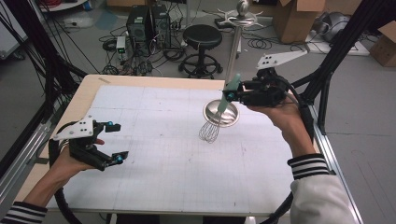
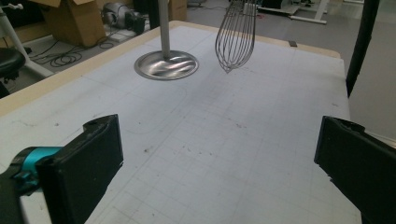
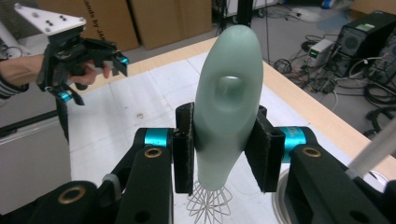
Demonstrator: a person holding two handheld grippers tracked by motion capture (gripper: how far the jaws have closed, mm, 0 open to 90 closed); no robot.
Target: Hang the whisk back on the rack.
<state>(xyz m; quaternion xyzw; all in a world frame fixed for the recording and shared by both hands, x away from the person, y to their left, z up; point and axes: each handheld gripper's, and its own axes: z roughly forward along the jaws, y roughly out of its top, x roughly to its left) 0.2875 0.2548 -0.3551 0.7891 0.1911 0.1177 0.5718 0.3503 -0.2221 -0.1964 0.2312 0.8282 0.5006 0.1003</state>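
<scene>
Right gripper [image 3: 219,149]: shut tight on the whisk [image 1: 215,119], by its pale green handle.
Left gripper [image 1: 114,142]: jaws wide apart, nothing between, low over the table [image 1: 177,182].
Whisk: hanging in the air, wires down, just beside the round metal stand base [image 2: 166,65].
Feel: smooth handle, thin shiny wires, flat grid mat.

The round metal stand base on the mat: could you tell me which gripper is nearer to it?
Right. The right gripper hangs just above the base, gripping the whisk; the left gripper waits far across the mat.
</scene>
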